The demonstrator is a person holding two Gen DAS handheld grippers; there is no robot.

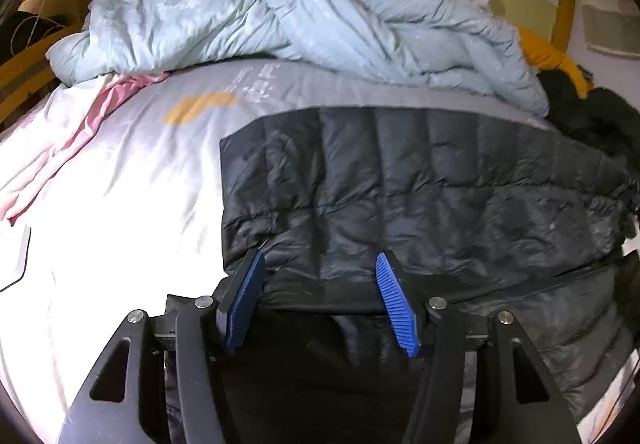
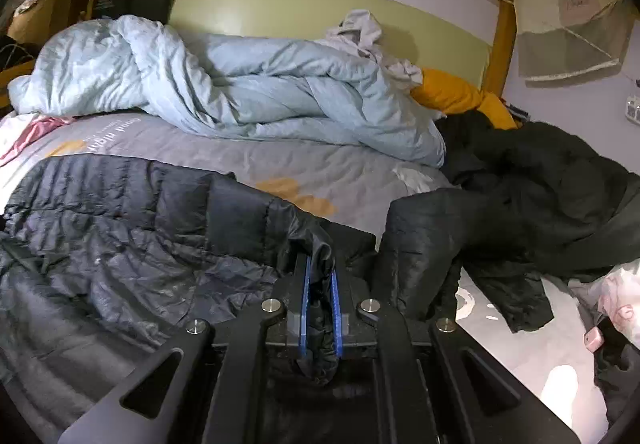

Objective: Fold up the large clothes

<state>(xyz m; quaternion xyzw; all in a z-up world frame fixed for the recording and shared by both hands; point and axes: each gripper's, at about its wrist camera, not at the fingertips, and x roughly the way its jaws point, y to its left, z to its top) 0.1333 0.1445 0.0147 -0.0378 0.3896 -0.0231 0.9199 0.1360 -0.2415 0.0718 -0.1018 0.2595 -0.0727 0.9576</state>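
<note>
jaws: left gripper (image 1: 320, 264) spread wide over the hem, gripping nothing; right gripper (image 2: 320, 276) pinched tight on a bunched edge, likely to lift it for a fold.
garment: black quilted puffer jacket (image 1: 420, 184) spread flat on the bed.
surface: grey-white printed bedsheet (image 1: 120, 184) underneath.
behind: crumpled pale blue duvet (image 1: 240, 16), pushed back, leaving folding room.

A black quilted jacket (image 1: 420, 196) was seen on a grey and white sheet (image 1: 120, 180) marked with orange patches. A pale blue duvet (image 1: 248, 16), a mustard-yellow garment (image 2: 456, 94) and a pink cloth (image 1: 80, 136) were noted. Blue ribbed pads (image 1: 244, 300) were shown.
</note>
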